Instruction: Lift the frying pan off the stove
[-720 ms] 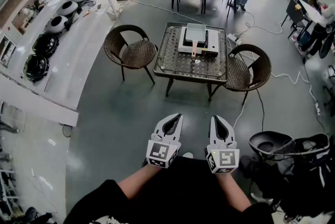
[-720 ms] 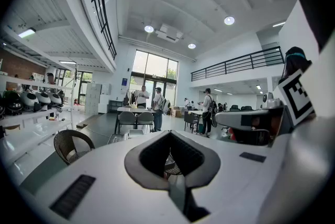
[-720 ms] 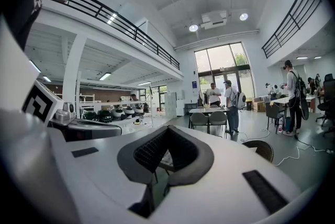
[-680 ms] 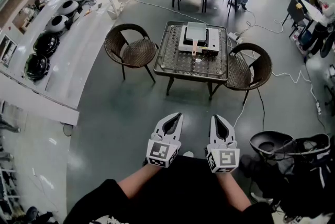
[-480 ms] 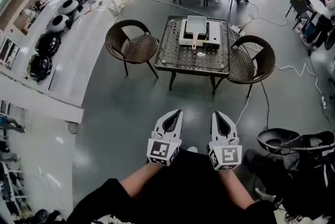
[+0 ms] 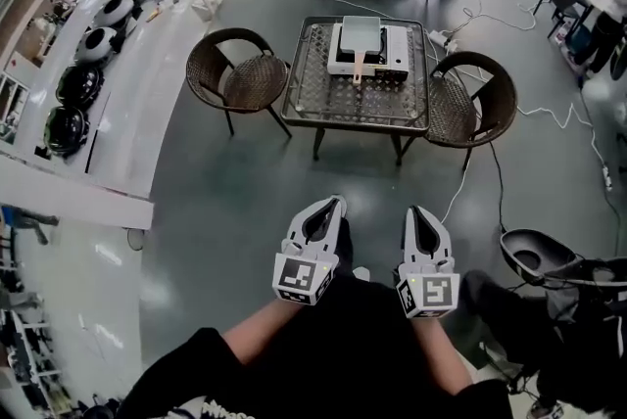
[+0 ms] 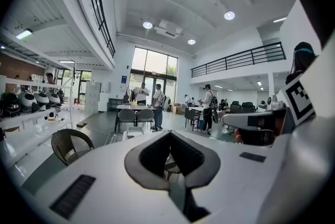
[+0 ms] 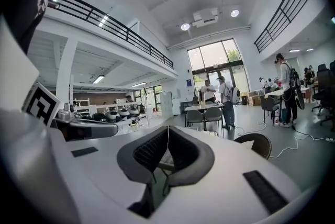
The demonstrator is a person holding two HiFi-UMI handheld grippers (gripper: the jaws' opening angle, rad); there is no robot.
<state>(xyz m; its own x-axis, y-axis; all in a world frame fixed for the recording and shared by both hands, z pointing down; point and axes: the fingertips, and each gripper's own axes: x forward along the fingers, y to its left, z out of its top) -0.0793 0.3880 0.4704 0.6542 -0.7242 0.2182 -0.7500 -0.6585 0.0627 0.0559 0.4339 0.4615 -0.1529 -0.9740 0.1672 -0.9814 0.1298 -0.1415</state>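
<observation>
Head view: pale square frying pan [image 6: 361, 31], wooden handle twd near edge, sits on white stove [image 6: 394, 55] at far edge of dark glass-top table [image 6: 323, 104]. Nearer the camera, left tool [image 6: 336, 205] & right tool [image 6: 412, 212], side by side, both clenched, nothing btwn jaws, well apart from table.

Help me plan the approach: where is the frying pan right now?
In the head view the frying pan sits on the stove on the small table, top centre, between the left wicker chair and the right wicker chair.
</observation>
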